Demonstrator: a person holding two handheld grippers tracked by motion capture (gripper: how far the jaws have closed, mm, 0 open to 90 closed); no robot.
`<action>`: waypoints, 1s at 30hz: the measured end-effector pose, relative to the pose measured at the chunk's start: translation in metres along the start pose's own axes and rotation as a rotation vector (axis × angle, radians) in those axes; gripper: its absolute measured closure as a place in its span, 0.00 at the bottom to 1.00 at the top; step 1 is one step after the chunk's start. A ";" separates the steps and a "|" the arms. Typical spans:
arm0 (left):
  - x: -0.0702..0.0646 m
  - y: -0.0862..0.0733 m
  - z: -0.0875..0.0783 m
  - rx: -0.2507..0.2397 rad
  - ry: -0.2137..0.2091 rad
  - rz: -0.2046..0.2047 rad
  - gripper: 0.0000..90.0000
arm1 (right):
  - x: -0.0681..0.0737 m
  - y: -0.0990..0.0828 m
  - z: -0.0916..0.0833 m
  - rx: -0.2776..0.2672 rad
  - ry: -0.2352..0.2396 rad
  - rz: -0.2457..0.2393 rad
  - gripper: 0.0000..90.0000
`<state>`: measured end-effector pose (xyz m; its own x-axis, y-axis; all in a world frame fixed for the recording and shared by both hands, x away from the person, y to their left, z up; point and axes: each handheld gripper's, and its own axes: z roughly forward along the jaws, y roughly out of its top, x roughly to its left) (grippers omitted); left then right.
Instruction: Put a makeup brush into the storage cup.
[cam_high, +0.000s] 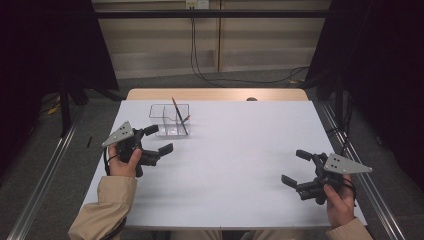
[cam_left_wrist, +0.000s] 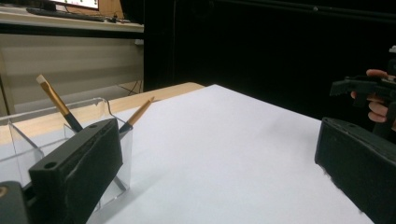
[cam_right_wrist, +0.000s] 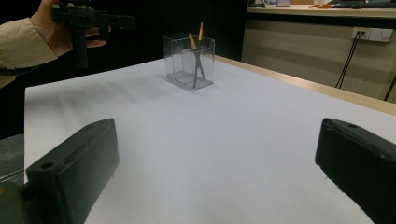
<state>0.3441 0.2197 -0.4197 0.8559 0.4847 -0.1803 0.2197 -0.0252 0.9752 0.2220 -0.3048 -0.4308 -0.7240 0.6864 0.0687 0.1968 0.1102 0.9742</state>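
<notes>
On the far left of the white counter (cam_high: 235, 165) stands the clear holder (cam_high: 170, 120), a boxy acrylic organiser split into compartments, with two slim brushes (cam_high: 179, 117) leaning in its right-hand section — dark stems, tan wooden ends, one long and one short. Your left tongs (cam_high: 157, 140) hover just beside its near side, jaws spread wide and holding nothing; the left gripper view puts one jaw right against the holder's wall, though I cannot tell if it touches. Your right tongs (cam_high: 294, 168) hang well apart near the counter's right edge, also wide and empty.

My reading is that the next step is a reach for a brush, or for the holder itself. If so, come at the long brush (cam_left_wrist: 58, 103) from above, where its stem stands free of the rim, and close across the stem rather than along it. The brushes are thin and round, so they will likely roll or pivot between flat pads; grip near the upper part and lift along the lean, not straight up. The acrylic looks light and slick on the smooth sheet — a nudge could slide or tip it, so keep the lower jaw off its wall.
</notes>
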 end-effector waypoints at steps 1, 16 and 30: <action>-0.001 -0.001 -0.001 0.000 0.002 0.001 0.01 | 0.000 0.000 0.000 0.001 0.000 0.001 0.00; -0.016 -0.006 -0.021 -0.011 -0.036 0.052 0.01 | 0.000 -0.001 0.000 0.005 -0.004 -0.001 0.00; -0.024 -0.011 -0.032 -0.011 -0.044 0.063 0.00 | -0.001 -0.001 0.000 0.009 -0.008 0.002 0.00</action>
<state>0.3060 0.2365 -0.4217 0.8876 0.4437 -0.1237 0.1599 -0.0450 0.9861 0.2231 -0.3057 -0.4322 -0.7185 0.6922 0.0686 0.2040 0.1154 0.9722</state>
